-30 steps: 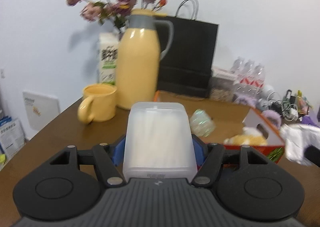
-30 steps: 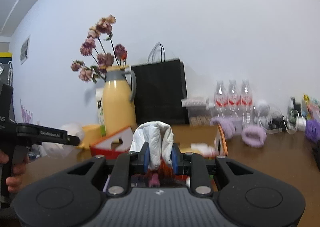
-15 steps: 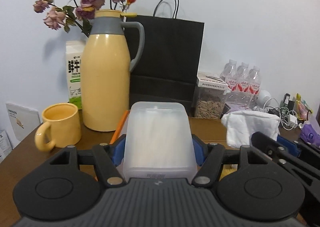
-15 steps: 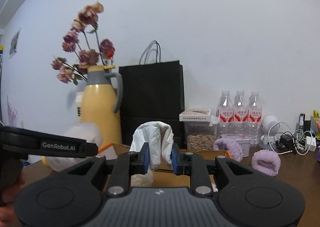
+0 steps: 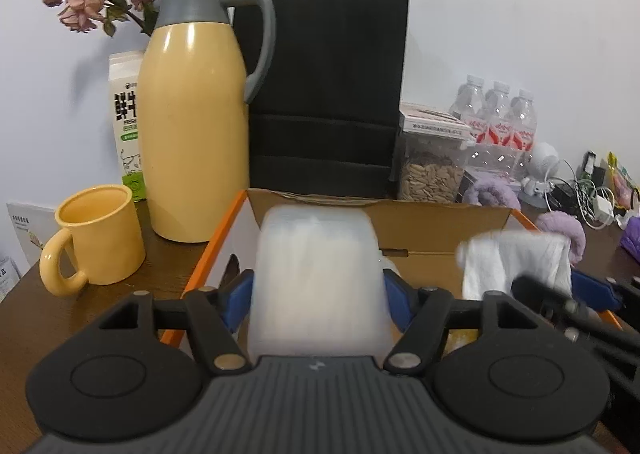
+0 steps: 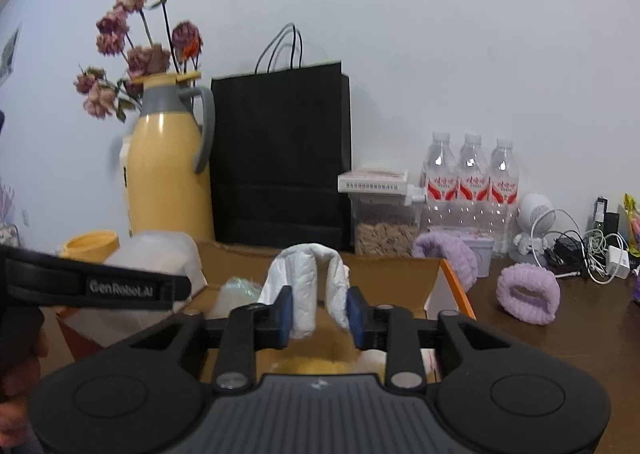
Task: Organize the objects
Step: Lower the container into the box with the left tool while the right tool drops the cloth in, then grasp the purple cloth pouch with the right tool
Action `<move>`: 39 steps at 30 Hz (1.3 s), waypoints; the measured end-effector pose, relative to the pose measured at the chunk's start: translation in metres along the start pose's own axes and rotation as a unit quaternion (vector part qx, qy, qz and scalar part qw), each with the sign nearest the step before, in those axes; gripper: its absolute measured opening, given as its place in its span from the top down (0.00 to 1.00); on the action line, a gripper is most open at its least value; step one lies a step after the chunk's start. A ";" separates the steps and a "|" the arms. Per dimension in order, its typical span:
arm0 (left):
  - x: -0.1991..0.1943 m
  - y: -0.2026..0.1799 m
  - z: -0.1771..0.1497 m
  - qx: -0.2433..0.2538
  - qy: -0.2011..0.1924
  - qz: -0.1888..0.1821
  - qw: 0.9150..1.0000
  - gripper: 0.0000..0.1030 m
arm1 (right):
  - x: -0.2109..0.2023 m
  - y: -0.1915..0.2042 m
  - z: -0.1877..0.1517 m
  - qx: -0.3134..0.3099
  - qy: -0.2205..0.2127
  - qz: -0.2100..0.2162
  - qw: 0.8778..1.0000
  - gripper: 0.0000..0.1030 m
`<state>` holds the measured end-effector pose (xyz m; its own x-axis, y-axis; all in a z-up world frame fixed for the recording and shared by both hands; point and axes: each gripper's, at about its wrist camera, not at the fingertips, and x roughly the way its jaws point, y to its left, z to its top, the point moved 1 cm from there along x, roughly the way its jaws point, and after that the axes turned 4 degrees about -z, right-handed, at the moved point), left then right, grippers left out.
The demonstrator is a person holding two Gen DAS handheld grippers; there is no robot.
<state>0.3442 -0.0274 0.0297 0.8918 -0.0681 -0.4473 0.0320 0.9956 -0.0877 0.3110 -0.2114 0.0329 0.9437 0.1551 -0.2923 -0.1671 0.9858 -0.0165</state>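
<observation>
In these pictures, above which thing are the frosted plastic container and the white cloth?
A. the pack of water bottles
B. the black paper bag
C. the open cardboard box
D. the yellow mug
C: in both wrist views the frosted plastic container and the white cloth sit between gripper jaws over the open cardboard box, whose brown inner walls show behind them.
</observation>
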 end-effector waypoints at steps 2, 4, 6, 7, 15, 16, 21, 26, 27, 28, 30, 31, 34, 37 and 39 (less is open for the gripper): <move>-0.004 0.000 0.000 -0.002 -0.017 0.004 1.000 0.00 | 0.001 0.000 -0.002 -0.001 0.012 -0.005 1.000 0.37; -0.008 0.000 0.001 -0.003 -0.028 0.008 1.000 0.00 | -0.002 -0.001 -0.003 -0.004 0.014 -0.011 1.000 0.16; -0.008 0.000 0.002 -0.004 -0.027 0.004 1.000 0.00 | -0.005 0.000 -0.003 -0.008 0.013 -0.015 1.000 0.00; -0.008 0.000 0.003 -0.003 -0.027 0.004 1.000 0.00 | -0.006 0.000 -0.003 -0.009 0.010 -0.015 1.000 0.00; -0.009 -0.002 0.002 0.000 -0.027 0.003 1.000 0.00 | -0.011 0.000 -0.001 -0.009 0.010 -0.016 1.000 0.00; -0.011 -0.002 0.002 -0.001 -0.028 0.002 1.000 0.00 | -0.012 0.000 -0.001 -0.008 0.008 -0.016 1.000 0.00; -0.022 -0.002 0.002 -0.005 -0.045 -0.004 0.999 0.00 | -0.020 -0.001 0.002 -0.008 -0.001 -0.016 1.000 0.00; -0.047 0.000 0.000 0.000 -0.080 -0.009 0.997 0.00 | -0.036 0.001 0.003 -0.015 -0.021 -0.013 1.000 0.00; -0.051 0.002 -0.002 0.000 -0.084 -0.010 0.996 0.00 | -0.040 0.001 0.003 -0.017 -0.025 -0.013 0.999 0.00; -0.054 0.002 -0.002 0.001 -0.085 -0.010 0.996 0.00 | -0.044 0.001 0.003 -0.018 -0.028 -0.012 0.999 0.00; -0.061 0.005 -0.005 0.003 -0.086 -0.011 0.996 0.00 | -0.051 0.002 0.002 -0.022 -0.034 -0.011 0.999 0.00; -0.063 0.006 -0.007 0.005 -0.086 -0.012 0.996 0.00 | -0.055 0.002 0.002 -0.024 -0.038 -0.010 0.999 0.00; -0.075 0.013 -0.016 0.008 -0.086 -0.009 0.996 0.00 | -0.064 0.004 0.000 -0.029 -0.044 -0.008 0.999 0.00; -0.086 0.017 -0.023 0.010 -0.084 -0.008 0.996 0.00 | -0.073 0.006 -0.004 -0.034 -0.049 -0.006 0.998 0.00; -0.094 0.021 -0.029 0.010 -0.083 -0.006 0.996 0.00 | -0.079 0.007 -0.007 -0.037 -0.051 -0.005 0.998 0.00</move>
<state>0.2484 -0.0021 0.0442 0.9537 -0.0693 -0.2927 0.0499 0.9961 -0.0733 0.2333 -0.2170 0.0487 0.9689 0.1551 -0.1926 -0.1751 0.9803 -0.0914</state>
